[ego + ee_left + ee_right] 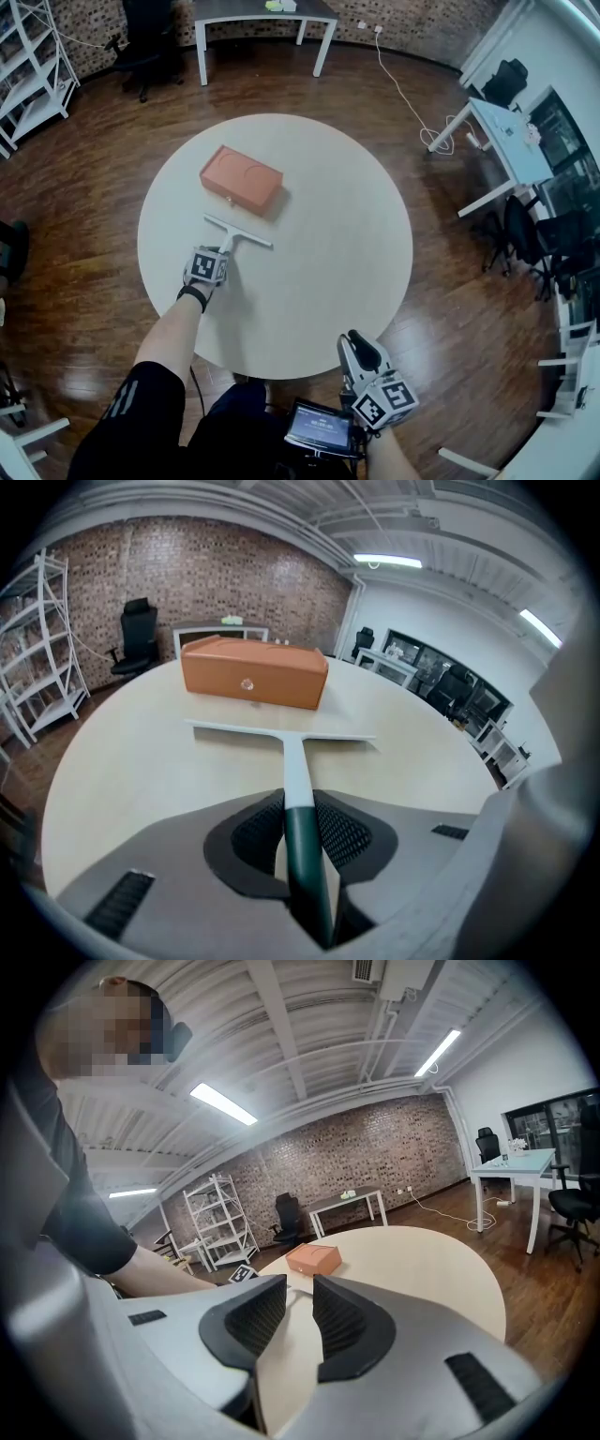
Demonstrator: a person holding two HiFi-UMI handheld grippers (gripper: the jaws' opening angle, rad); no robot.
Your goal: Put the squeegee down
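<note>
A squeegee [238, 233] lies on the round white table [328, 234], its white blade [281, 731] flat on the top just in front of an orange box [241, 178]. Its dark green handle [306, 855] runs back between the jaws of my left gripper [225, 251], which is shut on it. In the left gripper view the handle sits between the black ribbed pads [349, 834] of the left gripper [302, 803]. My right gripper [359, 345] hangs at the table's near edge, away from the squeegee. In its own view the right gripper [289, 1321] has its jaws a little apart and holds nothing.
The orange box [253, 672] stands just beyond the blade. Around the table are a wooden floor, a grey desk [262, 14] at the back, a black office chair [141, 42], white shelving [33, 66] at the left and white desks [511, 141] at the right.
</note>
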